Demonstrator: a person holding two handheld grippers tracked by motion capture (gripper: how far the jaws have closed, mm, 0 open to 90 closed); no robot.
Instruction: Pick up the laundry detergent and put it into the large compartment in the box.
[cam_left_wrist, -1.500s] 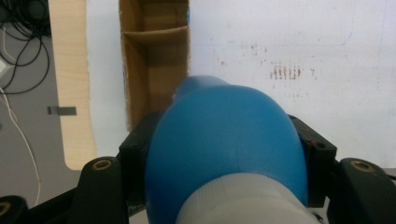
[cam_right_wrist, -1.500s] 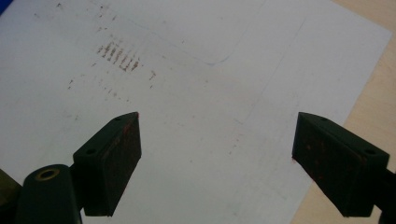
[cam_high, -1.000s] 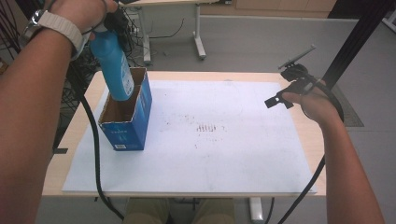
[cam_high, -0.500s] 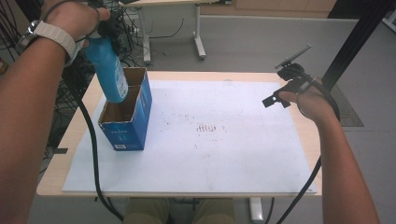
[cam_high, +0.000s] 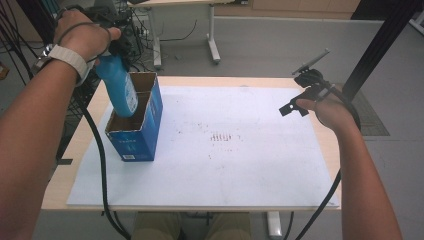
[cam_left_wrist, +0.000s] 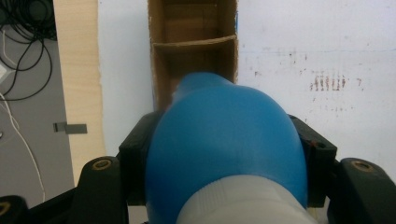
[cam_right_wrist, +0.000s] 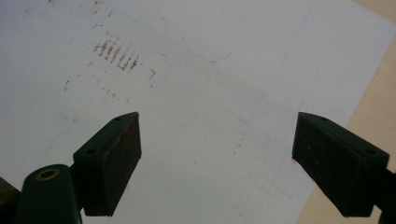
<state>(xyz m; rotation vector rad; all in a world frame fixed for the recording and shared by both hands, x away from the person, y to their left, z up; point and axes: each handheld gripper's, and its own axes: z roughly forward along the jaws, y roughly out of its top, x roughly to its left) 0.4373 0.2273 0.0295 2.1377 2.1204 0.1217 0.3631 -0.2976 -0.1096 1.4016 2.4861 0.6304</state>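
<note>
A blue bottle (cam_high: 118, 89) with a whitish neck hangs tilted, my left gripper (cam_high: 114, 54) shut on its upper part under the person's hand. Its base dips into the open top of a blue cardboard box (cam_high: 136, 136) at the table's left. In the left gripper view the bottle (cam_left_wrist: 219, 112) sits between the jaws of the left gripper (cam_left_wrist: 226, 144), above the box (cam_left_wrist: 157, 70) and its cardboard divider (cam_left_wrist: 194, 43). My right gripper (cam_high: 297, 95) hovers at the table's right, open. In its own view the right gripper (cam_right_wrist: 215, 168) has nothing between its jaws.
A white sheet (cam_high: 240, 170) covers most of the wooden table (cam_high: 82, 150), with rust-coloured marks (cam_high: 220, 136) near its middle. Black cables trail from both grippers. Behind the table stand a desk leg and tangled cables on the grey floor.
The left hand has come down with the bottle, and its base now sits lower in the box's mouth. The right hand has stayed in place.
</note>
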